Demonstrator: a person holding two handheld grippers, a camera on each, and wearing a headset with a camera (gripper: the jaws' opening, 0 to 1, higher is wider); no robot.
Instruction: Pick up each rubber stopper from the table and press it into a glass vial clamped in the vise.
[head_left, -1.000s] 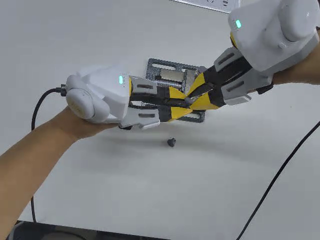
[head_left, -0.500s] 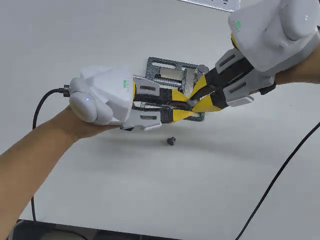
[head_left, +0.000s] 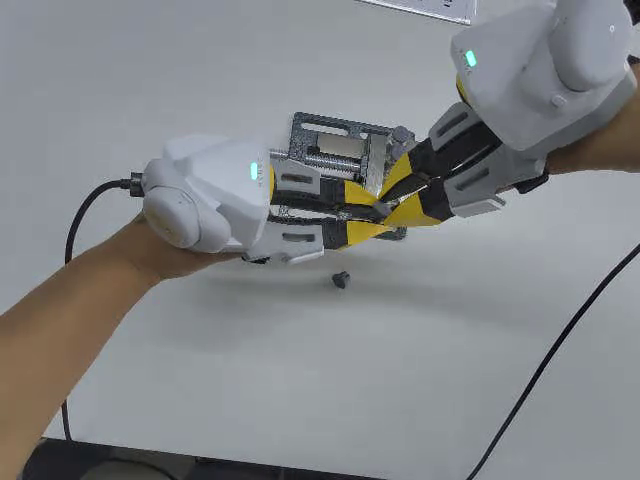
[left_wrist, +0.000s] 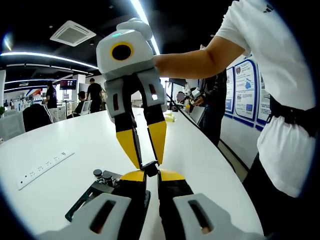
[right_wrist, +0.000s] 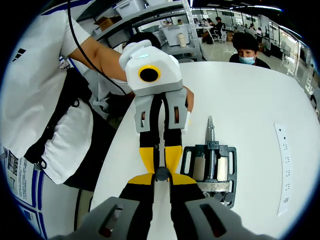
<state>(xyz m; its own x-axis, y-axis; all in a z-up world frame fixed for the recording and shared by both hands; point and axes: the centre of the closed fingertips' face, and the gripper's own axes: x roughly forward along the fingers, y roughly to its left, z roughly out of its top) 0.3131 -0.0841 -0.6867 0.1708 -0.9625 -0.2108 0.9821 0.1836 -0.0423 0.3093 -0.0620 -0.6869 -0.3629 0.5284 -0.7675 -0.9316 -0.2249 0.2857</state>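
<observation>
A small dark rubber stopper (right_wrist: 161, 173) hangs in mid-air where the four yellow jaw tips meet. My right gripper (right_wrist: 161, 179) is shut on it from one side, and my left gripper (left_wrist: 151, 175) closes on the same stopper (left_wrist: 150, 167) from the opposite side. In the head view the left gripper (head_left: 371, 213) points right and the right gripper (head_left: 386, 206) slants down from the upper right, tip to tip above the front of the grey vise (head_left: 330, 130). A second stopper (head_left: 341, 280) lies on the white table just in front. Capped vials (left_wrist: 98, 174) stand in the vise.
The vise's screw (right_wrist: 210, 150) runs along its middle. A black cable (head_left: 560, 350) crosses the table at the right and another (head_left: 85, 215) trails off the left gripper. A white power strip (left_wrist: 45, 169) lies beyond the vise. People stand in the room behind.
Both grippers have stayed tip to tip on the stopper, and the left one has edged slightly right. The loose stopper on the table has not moved.
</observation>
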